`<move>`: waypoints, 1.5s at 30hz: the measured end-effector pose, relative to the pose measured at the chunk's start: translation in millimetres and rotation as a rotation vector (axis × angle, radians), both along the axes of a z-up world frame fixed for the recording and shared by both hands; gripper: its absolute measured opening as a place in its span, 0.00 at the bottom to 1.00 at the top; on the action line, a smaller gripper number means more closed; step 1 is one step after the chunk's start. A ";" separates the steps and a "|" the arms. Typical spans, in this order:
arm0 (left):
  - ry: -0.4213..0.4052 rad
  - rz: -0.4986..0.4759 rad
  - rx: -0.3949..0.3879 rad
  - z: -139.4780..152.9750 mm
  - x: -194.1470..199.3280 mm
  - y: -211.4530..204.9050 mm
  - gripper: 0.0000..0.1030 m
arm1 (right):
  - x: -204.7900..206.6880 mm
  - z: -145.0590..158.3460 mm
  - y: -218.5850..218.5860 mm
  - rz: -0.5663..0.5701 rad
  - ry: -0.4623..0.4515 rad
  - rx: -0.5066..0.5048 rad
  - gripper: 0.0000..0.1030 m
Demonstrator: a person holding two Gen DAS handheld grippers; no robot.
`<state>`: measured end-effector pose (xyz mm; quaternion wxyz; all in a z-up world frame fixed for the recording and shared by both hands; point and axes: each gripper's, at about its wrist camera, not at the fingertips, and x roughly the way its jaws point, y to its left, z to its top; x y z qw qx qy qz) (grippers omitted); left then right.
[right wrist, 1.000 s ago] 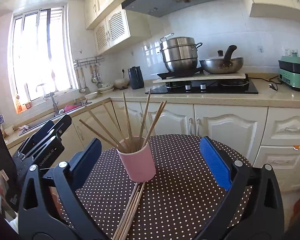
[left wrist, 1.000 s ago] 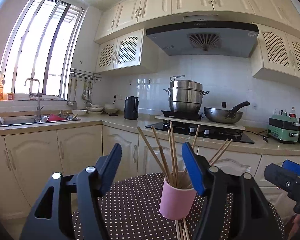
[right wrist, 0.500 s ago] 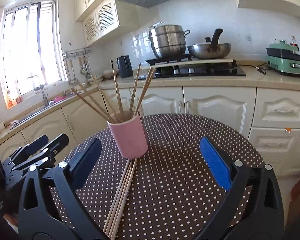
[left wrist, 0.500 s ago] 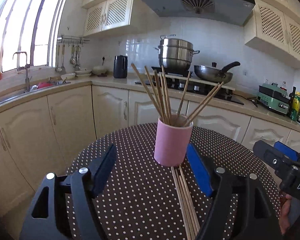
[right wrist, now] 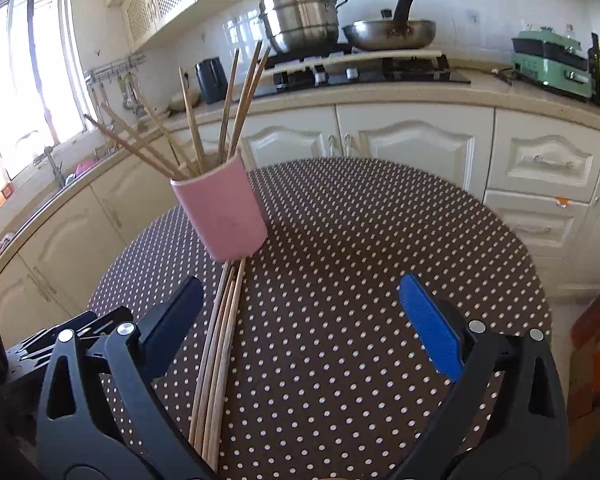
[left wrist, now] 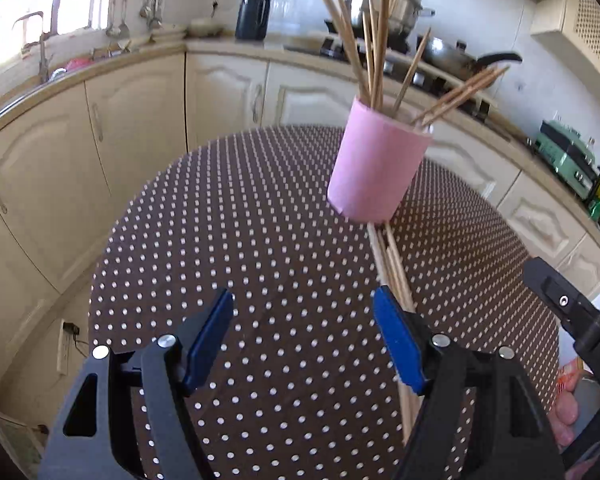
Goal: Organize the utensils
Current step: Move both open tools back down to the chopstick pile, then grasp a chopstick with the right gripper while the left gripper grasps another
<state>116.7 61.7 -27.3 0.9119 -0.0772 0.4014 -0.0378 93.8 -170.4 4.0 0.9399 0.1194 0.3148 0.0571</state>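
1. Left wrist view: the left gripper [left wrist: 302,322] hangs wide open and empty over the polka-dot table [left wrist: 228,240], its jaws a little wider than a second ago. The pink cup [left wrist: 374,168] of chopsticks now sits higher in frame, upper centre; loose chopsticks [left wrist: 390,268] lie below it, passing under the right pad.
2. Right wrist view: the right gripper [right wrist: 300,312] gapes open, holding nothing. The pink cup [right wrist: 226,212] has shifted up to centre-left; loose chopsticks [right wrist: 218,344] run down beside the left pad.
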 end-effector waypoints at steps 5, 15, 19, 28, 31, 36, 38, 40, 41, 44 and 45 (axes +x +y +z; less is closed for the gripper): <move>-0.016 -0.042 -0.001 -7.7 -5.9 -0.8 0.70 | 7.0 -13.6 16.2 0.055 0.089 -0.049 0.86; -0.023 -0.121 -0.020 -11.2 -9.6 -6.1 0.70 | 27.6 -40.6 47.0 0.087 0.213 -0.143 0.64; 0.003 -0.123 -0.059 -19.1 -6.9 -2.8 0.70 | 34.0 -48.0 55.7 0.100 0.250 -0.162 0.58; 0.010 -0.101 -0.100 -31.0 -6.3 10.2 0.70 | 42.6 -51.4 72.9 0.105 0.265 -0.210 0.58; 0.007 -0.118 -0.151 -32.8 -7.4 16.2 0.70 | 45.9 -52.5 75.2 0.082 0.274 -0.210 0.58; -0.006 -0.117 -0.152 -33.3 -10.1 18.0 0.69 | 59.2 -53.5 90.3 0.075 0.298 -0.291 0.57; 0.002 -0.124 -0.167 -33.7 -9.5 20.1 0.69 | 66.0 -53.8 92.6 0.074 0.301 -0.274 0.57; 0.021 -0.128 -0.182 -35.2 -7.6 21.3 0.69 | 72.2 -53.8 94.5 0.079 0.298 -0.273 0.54; 0.024 -0.128 -0.176 -35.2 -7.4 20.3 0.69 | 74.3 -53.1 96.4 0.093 0.291 -0.272 0.42; 0.023 -0.117 -0.151 -33.2 -4.9 17.2 0.69 | 80.1 -51.0 97.8 0.125 0.268 -0.251 0.13; 0.026 -0.116 -0.152 -32.5 -2.9 16.5 0.69 | 79.9 -51.2 95.9 0.135 0.261 -0.234 0.09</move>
